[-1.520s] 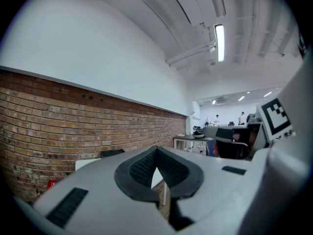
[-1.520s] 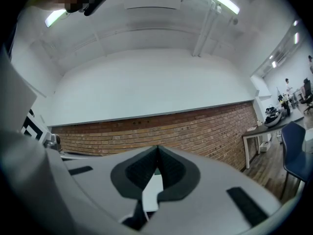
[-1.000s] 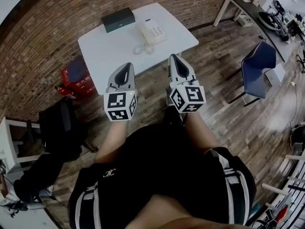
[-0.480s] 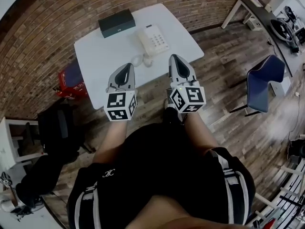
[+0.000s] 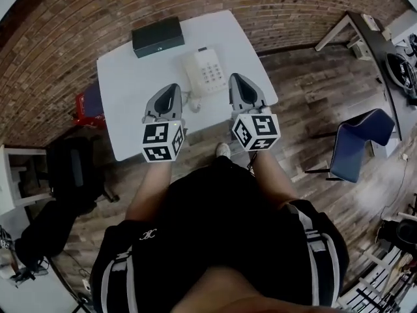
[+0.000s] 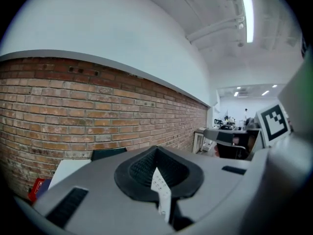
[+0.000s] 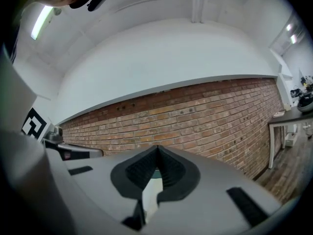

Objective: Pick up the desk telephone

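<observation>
The white desk telephone [image 5: 205, 74] lies on a white table [image 5: 130, 83], its coiled cord [image 5: 193, 103] at its near side. My left gripper [image 5: 172, 87] hovers over the table's near part, just left of the phone, jaws shut and empty. My right gripper [image 5: 234, 77] hangs just right of the phone, also shut and empty. In the left gripper view the closed jaws [image 6: 156, 149] fill the lower picture, and a strip of the telephone's keypad [image 6: 159, 186] shows through the slit below them. The right gripper view shows its closed jaws [image 7: 157, 148] in front of the brick wall.
A black box [image 5: 158, 36] sits at the table's far left corner. A red box [image 5: 88, 103] and a dark chair [image 5: 65, 168] stand on the floor at the left. A blue chair [image 5: 358, 142] is at the right. The brick wall [image 5: 65, 18] runs behind the table.
The person has walked towards the table. Both grippers, still shut, have gone from over the floor to over the table's near edge, either side of the telephone.
</observation>
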Motion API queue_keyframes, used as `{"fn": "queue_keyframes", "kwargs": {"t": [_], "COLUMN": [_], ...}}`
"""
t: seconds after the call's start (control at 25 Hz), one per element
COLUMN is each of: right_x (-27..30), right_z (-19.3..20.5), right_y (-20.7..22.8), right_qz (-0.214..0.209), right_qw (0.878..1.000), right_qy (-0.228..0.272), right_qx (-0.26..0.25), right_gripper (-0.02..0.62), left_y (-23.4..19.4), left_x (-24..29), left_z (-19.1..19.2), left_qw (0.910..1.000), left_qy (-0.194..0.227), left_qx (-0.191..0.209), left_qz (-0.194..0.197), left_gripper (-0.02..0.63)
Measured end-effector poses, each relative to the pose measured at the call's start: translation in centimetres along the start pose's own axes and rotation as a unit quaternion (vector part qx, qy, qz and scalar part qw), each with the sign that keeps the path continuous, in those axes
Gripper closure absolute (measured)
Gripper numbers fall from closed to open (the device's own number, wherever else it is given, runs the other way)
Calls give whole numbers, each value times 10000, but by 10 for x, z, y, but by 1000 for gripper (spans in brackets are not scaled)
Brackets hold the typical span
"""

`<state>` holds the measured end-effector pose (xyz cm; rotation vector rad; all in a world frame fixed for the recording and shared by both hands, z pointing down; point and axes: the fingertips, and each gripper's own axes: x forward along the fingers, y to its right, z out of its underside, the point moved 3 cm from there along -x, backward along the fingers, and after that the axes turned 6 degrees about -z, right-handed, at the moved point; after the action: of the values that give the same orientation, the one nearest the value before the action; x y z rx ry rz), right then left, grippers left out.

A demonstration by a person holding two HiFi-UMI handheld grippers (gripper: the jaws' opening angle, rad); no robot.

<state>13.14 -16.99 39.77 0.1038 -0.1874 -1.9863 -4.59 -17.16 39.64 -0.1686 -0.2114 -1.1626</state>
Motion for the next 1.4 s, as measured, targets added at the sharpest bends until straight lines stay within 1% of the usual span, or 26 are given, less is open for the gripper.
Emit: {"fn": "queue_keyframes", "kwargs": {"t": [0.16, 0.32, 0.48, 0.64, 0.88, 0.96, 1.0, 1.08, 1.12, 1.16, 1.2, 1.24, 1.28, 1.32, 1.4], "right_x": [30, 54, 77, 99, 137, 150, 156, 166, 171, 175, 180, 184, 187, 191, 197], "right_z": [5, 16, 34, 55, 86, 98, 105, 120, 127, 135, 142, 149, 157, 164, 181], "right_y": [33, 60, 79, 92, 112, 115, 117, 120, 121, 123, 125, 127, 128, 129, 131], "right_qz": [-382, -717, -898, -927, -870, -929, -984, -1123, -1196, -1256, -1297, -1324, -1354, -1395, -1490], "right_qw": [9989, 9956, 9918, 9886, 9830, 9790, 9763, 9696, 9659, 9623, 9589, 9553, 9511, 9461, 9335], "right_qy": [-280, -598, -906, -1189, -1608, -1805, -1919, -2135, -2223, -2305, -2391, -2491, -2605, -2729, -2991], "right_qx": [-37, -56, -11, 51, 163, 158, 198, 423, 572, 707, 810, 887, 958, 1046, 1304], "right_gripper": [597, 597, 597, 597, 597, 597, 597, 594, 583, 521, 488, 488, 483, 471, 443], "left_y": [4, 5, 0, -11, -35, -42, -45, -50, -51, -51, -51, -52, -53, -55, -58], "left_x": [36, 59, 82, 107, 141, 151, 156, 166, 171, 177, 182, 186, 190, 193, 198], "left_z": [0, 6, 20, 36, 72, 80, 85, 97, 104, 111, 117, 123, 129, 135, 149], "left_qw": [9994, 9975, 9946, 9923, 9848, 9826, 9810, 9745, 9690, 9619, 9542, 9472, 9416, 9373, 9295], "left_qy": [-134, -327, -629, -895, -1368, -1481, -1530, -1638, -1706, -1785, -1861, -1922, -1969, -2014, -2138], "left_qx": [-110, -275, -421, -477, -847, -937, -1042, -1467, -1761, -2065, -2340, -2558, -2712, -2814, -2958], "left_qz": [-314, -570, -712, -712, -654, -617, -590, -448, -306, -128, 51, 206, 326, 415, 534], "left_gripper": [606, 606, 606, 606, 606, 606, 606, 606, 595, 507, 399, 367, 353, 329, 305]}}
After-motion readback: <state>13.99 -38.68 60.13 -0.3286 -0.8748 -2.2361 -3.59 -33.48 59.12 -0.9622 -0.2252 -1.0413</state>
